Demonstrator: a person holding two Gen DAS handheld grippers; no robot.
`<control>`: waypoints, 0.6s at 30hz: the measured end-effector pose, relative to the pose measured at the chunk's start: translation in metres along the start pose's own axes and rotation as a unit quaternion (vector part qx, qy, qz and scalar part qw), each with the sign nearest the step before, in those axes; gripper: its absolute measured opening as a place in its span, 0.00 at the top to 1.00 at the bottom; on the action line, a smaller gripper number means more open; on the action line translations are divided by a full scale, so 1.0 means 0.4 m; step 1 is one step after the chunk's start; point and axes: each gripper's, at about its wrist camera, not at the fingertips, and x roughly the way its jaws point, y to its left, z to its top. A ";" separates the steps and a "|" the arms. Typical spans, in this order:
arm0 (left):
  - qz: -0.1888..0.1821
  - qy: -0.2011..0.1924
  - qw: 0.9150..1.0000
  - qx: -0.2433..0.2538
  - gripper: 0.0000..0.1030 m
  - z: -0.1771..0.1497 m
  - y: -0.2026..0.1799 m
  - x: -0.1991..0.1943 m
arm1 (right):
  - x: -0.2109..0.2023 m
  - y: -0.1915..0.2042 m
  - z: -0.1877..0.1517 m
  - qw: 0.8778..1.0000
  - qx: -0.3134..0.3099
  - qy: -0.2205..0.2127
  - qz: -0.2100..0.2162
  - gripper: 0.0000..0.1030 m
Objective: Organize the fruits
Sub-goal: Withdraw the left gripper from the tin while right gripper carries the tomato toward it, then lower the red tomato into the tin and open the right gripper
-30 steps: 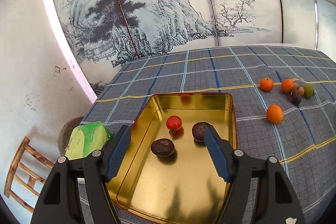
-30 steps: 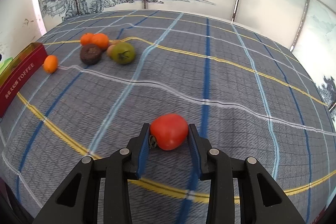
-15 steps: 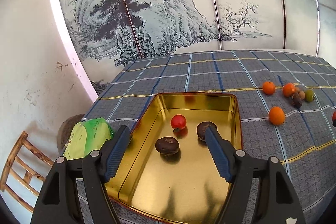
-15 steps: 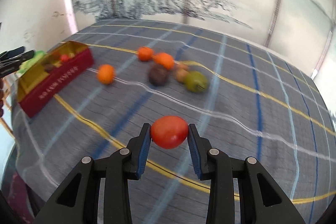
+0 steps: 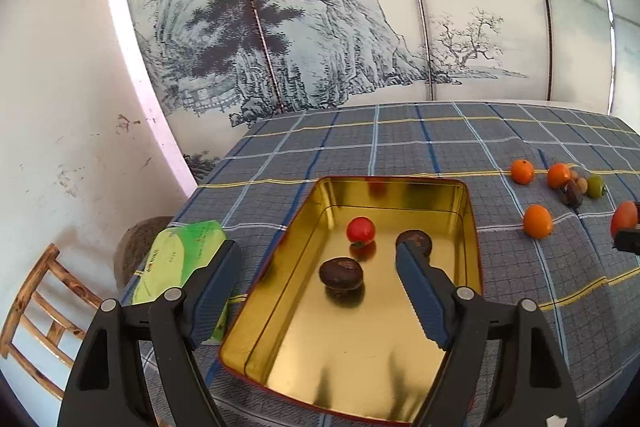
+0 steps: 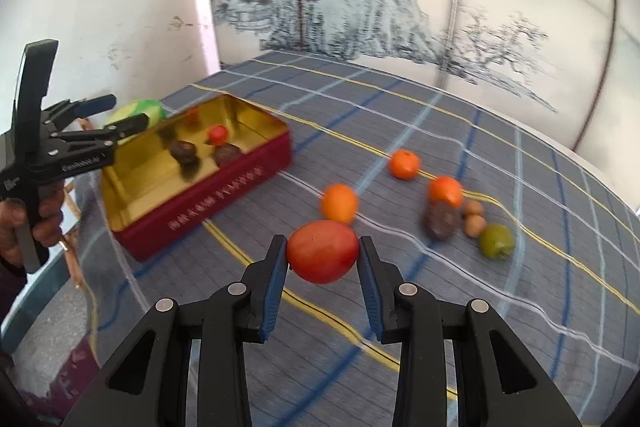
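Note:
My right gripper (image 6: 322,259) is shut on a large red tomato (image 6: 322,251) and holds it above the checked tablecloth. The gold tin with red walls (image 6: 208,203) stands to its left and holds a small red tomato (image 6: 218,133) and two dark brown fruits (image 6: 183,151). My left gripper (image 5: 316,267) is open and empty, hovering over the near end of the tin (image 5: 474,235). In the left wrist view the small tomato (image 5: 361,230) and a dark fruit (image 5: 341,273) lie between the fingers. The held tomato shows at that view's right edge (image 5: 624,219).
Loose fruit lies on the cloth right of the tin: three oranges (image 6: 339,203), a dark fruit (image 6: 440,223), small brown fruits (image 6: 474,225) and a green one (image 6: 496,241). A green packet (image 5: 176,263) lies left of the tin. A wooden chair (image 5: 36,311) stands beyond the table's left edge.
My right gripper lifted the large tomato off the cloth and swung left towards the tin. My left gripper drew back slightly and stayed open.

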 end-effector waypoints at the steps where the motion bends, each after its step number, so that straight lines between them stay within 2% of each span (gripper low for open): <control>1: 0.003 -0.001 1.000 -0.003 0.25 -0.003 0.009 -0.004 | 0.005 0.012 0.007 1.000 -0.004 0.000 0.004 0.65; 9: 0.016 -0.002 0.999 -0.029 0.22 -0.020 0.060 -0.038 | 0.050 0.092 0.057 0.999 -0.031 0.004 0.038 0.65; 18: 0.029 0.006 0.999 -0.026 0.21 -0.055 0.081 -0.066 | 0.130 0.187 0.121 0.995 -0.059 0.010 0.076 0.65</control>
